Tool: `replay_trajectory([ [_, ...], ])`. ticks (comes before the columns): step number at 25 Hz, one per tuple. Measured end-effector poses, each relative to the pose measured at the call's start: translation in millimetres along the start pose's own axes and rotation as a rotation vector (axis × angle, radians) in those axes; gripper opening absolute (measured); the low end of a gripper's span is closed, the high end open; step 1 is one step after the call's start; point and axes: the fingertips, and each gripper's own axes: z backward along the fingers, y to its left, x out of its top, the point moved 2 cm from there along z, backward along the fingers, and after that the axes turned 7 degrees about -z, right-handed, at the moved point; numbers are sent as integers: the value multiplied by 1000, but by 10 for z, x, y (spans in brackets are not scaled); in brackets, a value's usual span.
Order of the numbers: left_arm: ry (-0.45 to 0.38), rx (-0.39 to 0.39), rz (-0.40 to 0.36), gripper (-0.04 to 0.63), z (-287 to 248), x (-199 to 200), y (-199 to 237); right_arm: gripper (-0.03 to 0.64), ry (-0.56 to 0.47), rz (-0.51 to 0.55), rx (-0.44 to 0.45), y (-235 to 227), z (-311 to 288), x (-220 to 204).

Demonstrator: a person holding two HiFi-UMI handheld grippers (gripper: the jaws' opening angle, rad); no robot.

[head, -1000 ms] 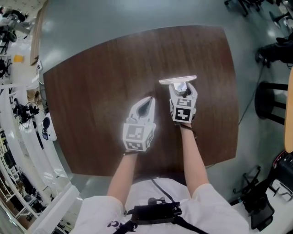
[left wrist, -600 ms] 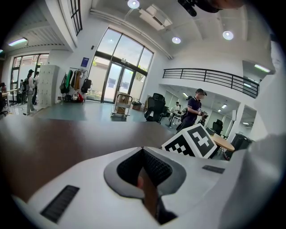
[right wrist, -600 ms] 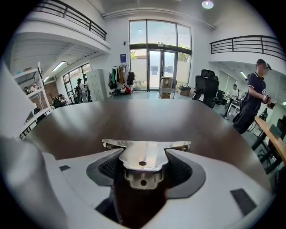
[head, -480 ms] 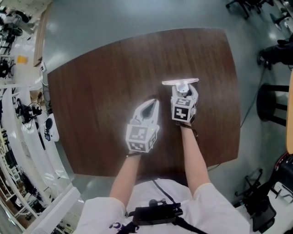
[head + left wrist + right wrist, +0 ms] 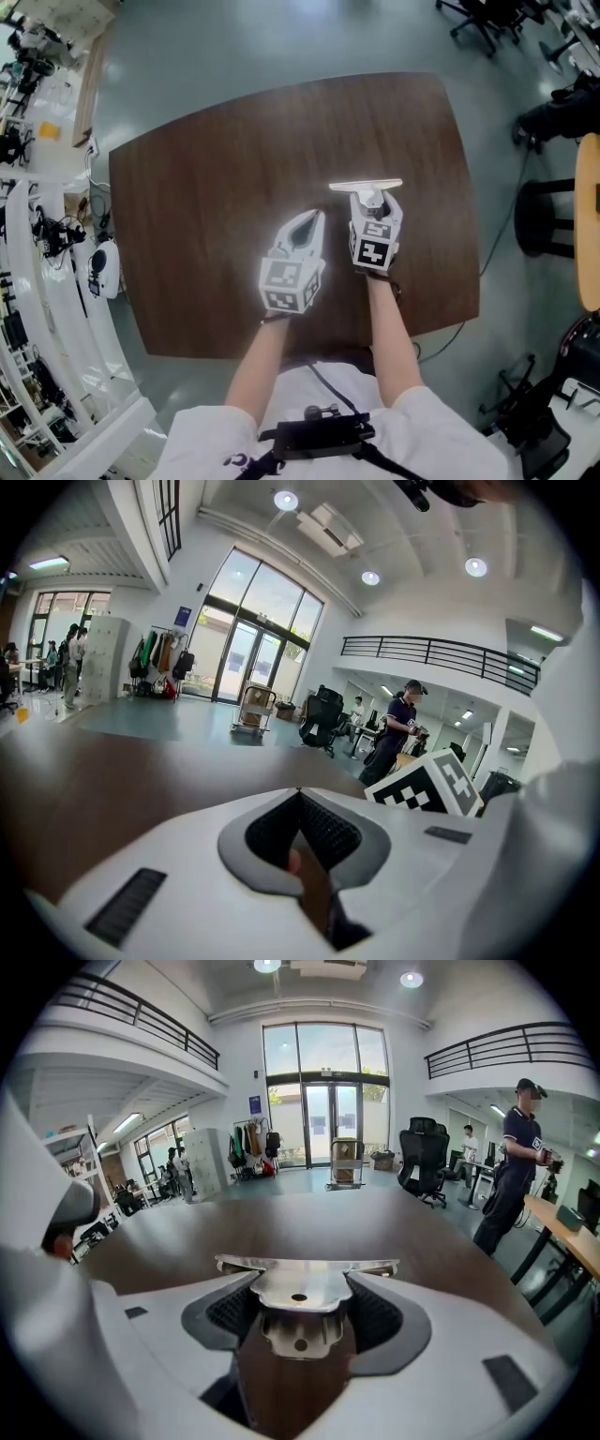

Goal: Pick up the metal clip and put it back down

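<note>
The metal clip (image 5: 366,185) is a silver bar with a holed handle tab, held over the dark wooden table (image 5: 206,187). My right gripper (image 5: 367,195) is shut on the tab, just behind the bar. In the right gripper view the clip (image 5: 309,1266) spans both pads of my right gripper (image 5: 300,1284), with its second tab hanging below. My left gripper (image 5: 310,218) sits a little to the left of the right one, shut and holding nothing. In the left gripper view, the left gripper (image 5: 298,797) has its tips meeting in a point above the table (image 5: 112,780).
The table's near edge runs just behind both grippers. A dark stool (image 5: 548,216) and office chairs (image 5: 487,19) stand to the right, and white shelving (image 5: 37,281) lines the left. A person (image 5: 514,1171) stands beyond the table's far right side.
The head camera has shifted slightly. Both grippers keep about the same places on the table, and the clip stays in the right gripper.
</note>
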Motion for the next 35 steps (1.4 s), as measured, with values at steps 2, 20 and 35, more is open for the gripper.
replay_trajectory([
  [2,-18,2,0,10,139,46,-60,299,-31,-7,7,41,236,51],
  [20,-263,53,-89,10,1729,746,-420,299,-357,65,150,1017,2435,529],
  [35,-496,125,-181,9,3072,1237,-665,299,-661,73,224,1512,3952,919],
])
